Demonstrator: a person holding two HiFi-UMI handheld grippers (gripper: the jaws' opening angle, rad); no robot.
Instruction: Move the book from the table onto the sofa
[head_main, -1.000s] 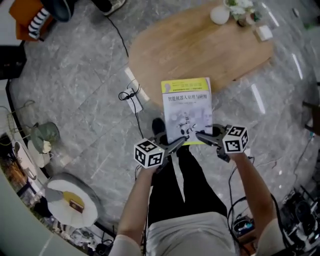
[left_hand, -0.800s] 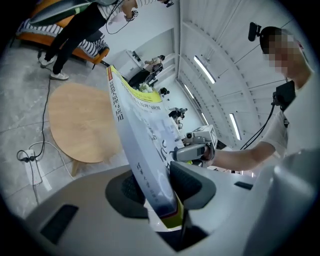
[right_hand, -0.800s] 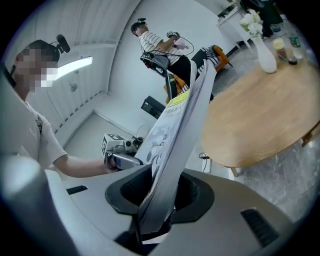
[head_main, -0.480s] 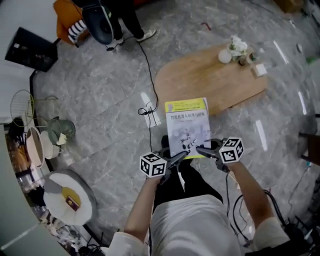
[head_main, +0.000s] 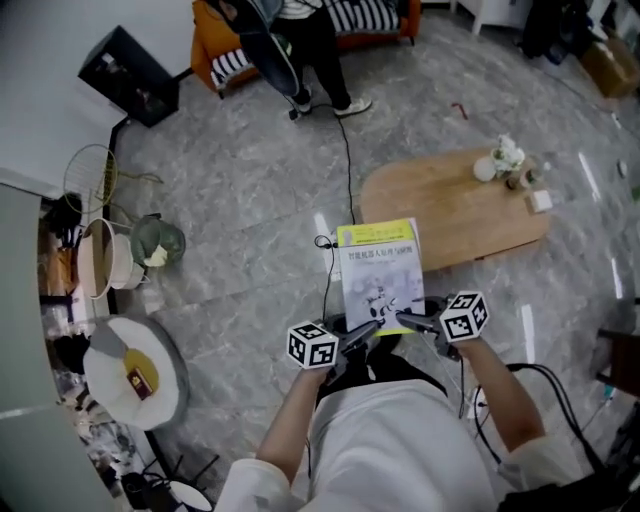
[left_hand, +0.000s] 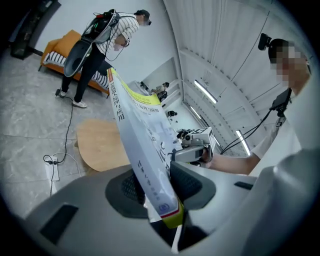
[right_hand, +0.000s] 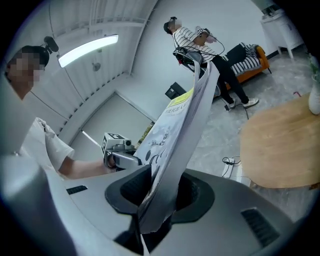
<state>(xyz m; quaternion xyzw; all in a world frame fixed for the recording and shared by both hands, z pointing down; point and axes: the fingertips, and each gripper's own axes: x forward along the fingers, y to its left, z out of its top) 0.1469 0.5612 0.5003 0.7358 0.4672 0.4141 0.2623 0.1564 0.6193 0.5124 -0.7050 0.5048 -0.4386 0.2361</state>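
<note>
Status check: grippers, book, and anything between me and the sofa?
Left gripper, right gripper: both shut on book. Book in the air, off table. Person standing before sofa.

Open floor (head_main: 230, 190) ahead, cable (head_main: 348, 160) across it, person (head_main: 310, 45) before sofa (head_main: 370, 18), table (head_main: 450, 205) right

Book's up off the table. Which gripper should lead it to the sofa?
Left, slightly. The left gripper and right gripper both clamp the book, but the sofa lies ahead-left.

A living room rigged for recording: orange sofa (head_main: 380, 22) far beyond the left gripper (head_main: 368, 332), low wooden bench (head_main: 450, 205) just ahead, cable (head_main: 347, 165) trailing across the marble floor (head_main: 230, 180).
</note>
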